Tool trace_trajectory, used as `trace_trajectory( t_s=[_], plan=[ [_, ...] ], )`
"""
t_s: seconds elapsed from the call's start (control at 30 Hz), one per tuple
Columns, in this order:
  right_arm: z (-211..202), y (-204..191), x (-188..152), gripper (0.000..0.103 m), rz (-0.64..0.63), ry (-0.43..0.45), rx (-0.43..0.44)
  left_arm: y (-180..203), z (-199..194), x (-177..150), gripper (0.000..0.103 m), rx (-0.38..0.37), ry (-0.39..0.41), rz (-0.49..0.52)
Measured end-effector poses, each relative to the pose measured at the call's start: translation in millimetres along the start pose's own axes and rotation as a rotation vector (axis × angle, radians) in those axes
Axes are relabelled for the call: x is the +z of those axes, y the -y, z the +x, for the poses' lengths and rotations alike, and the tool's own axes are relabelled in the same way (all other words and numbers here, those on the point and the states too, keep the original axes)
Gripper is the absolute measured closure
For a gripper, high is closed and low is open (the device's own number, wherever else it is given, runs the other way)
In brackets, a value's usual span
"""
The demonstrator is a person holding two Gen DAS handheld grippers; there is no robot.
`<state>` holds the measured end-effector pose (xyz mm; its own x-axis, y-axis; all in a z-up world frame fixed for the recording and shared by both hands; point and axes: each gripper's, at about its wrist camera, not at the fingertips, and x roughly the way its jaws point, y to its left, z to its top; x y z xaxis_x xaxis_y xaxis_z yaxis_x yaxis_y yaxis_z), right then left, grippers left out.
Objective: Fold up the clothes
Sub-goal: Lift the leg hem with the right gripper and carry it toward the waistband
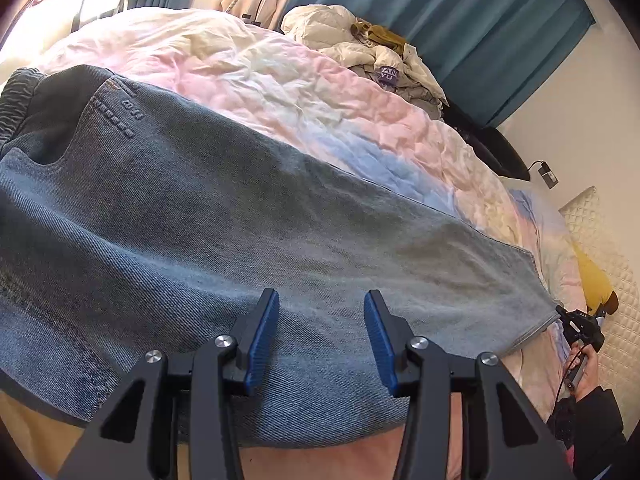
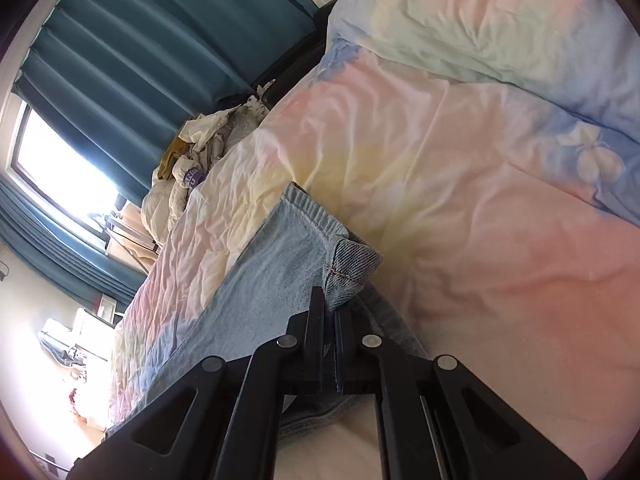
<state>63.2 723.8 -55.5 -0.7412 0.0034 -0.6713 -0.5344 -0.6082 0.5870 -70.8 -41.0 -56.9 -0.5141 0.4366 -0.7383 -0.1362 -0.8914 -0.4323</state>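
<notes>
The jeans (image 1: 224,216) lie flat across the pastel duvet (image 1: 280,76); the right gripper (image 2: 329,316) is clamped on their hem corner, the left gripper (image 1: 320,320) hovers over them, jaws apart; denim looks heavy yet limp, best pinched at seams.

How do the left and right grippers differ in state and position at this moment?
The left gripper is open, its blue pads spread above the middle of the jeans, gripping nothing. The right gripper is shut on the jeans at the hem of the leg end. Both are black two-finger tools over the pastel bedcover.
</notes>
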Motion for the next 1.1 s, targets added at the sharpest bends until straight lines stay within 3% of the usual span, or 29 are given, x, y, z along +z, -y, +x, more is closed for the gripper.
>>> trace_trajectory(
  t_s=[0.17,0.37,0.47,0.5,0.6,0.7,0.8,1.1],
  plan=[
    [3.3,19.0,-20.1,0.100,0.014,-0.026,-0.034,14.8,7.0,-2.0,0.058,0.032,-0.007,0.066],
    [-14.3,10.5,-36.4,0.094,-0.015,0.001,-0.063,41.3,19.3,-10.2,0.058,0.050,-0.006,0.158],
    [-15.2,14.5,-48.3,0.078,0.033,-0.043,-0.033,52.6,26.1,-15.4,0.058,0.070,-0.002,0.204],
    [-14.1,17.0,-52.3,0.068,0.061,-0.061,-0.013,54.3,28.1,-17.0,0.058,0.081,-0.002,0.213],
    [-10.8,23.2,-61.5,0.050,0.145,-0.072,0.057,57.2,31.4,-19.1,0.058,0.152,0.026,0.226],
    [1.9,29.9,-68.4,0.037,0.234,-0.094,0.094,58.0,31.6,-19.0,0.058,0.193,0.051,0.237],
    [17.3,30.2,-69.8,0.037,0.252,-0.107,0.062,56.8,35.2,-20.3,0.058,0.205,0.037,0.231],
    [40.7,24.8,-54.6,0.040,0.240,-0.014,0.003,56.5,54.4,-26.2,0.058,0.271,-0.003,0.250]
  ],
)
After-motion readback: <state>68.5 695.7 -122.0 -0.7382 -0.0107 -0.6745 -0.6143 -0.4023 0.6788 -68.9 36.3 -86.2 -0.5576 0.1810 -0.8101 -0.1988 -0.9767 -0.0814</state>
